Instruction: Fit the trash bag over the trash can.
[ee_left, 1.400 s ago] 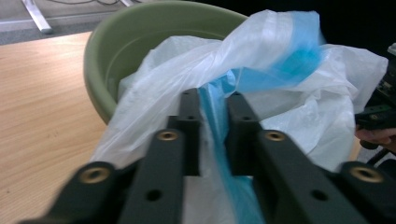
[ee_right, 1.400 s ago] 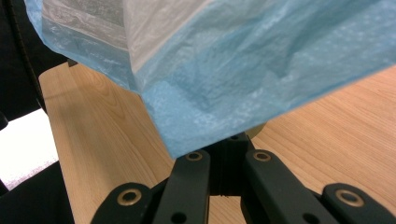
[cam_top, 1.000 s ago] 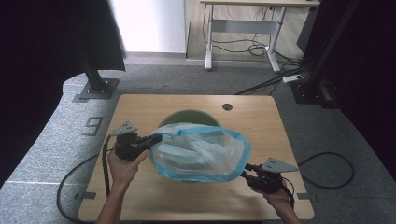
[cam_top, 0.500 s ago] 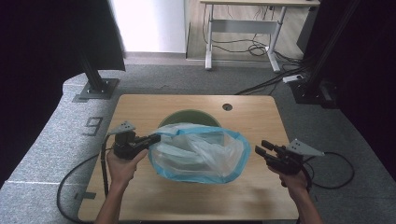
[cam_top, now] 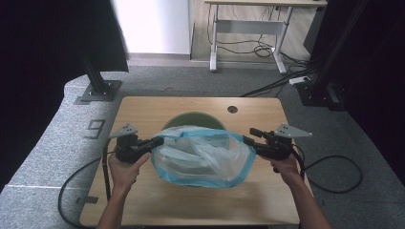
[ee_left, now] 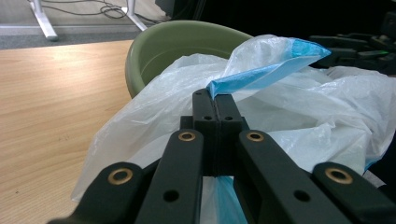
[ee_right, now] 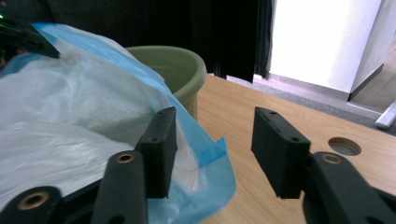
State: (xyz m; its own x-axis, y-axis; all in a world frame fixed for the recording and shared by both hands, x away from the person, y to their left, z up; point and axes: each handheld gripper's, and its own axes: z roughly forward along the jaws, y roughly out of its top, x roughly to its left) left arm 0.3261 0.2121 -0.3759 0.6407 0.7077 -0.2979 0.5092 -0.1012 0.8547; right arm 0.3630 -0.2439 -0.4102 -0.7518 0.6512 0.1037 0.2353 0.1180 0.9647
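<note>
A translucent white plastic bag [cam_top: 200,157] with a blue rim lies spread over a green bin [cam_top: 193,119] on the wooden table [cam_top: 143,109]. My left gripper [cam_top: 160,140] is shut on the blue rim at the bag's left side; in the left gripper view the jaws [ee_left: 215,95] pinch the blue strip, with the bag [ee_left: 154,121] and bin [ee_left: 163,46] behind. My right gripper [cam_top: 249,135] is at the bag's right edge, open, its jaws having just been opening. In the right gripper view [ee_right: 215,126] the blue rim of the bag [ee_right: 60,116] sags beside the left jaw, unpressed.
A round cable hole [cam_top: 232,109] sits near the table's far right corner. Cables trail from both grippers over the grey floor. A white-legged desk [cam_top: 248,33] and black stands are beyond the table.
My right hand has lifted from the bag's near right corner and moved farther up the table along its right edge, jaws spreading wider. The left gripper has kept still.
</note>
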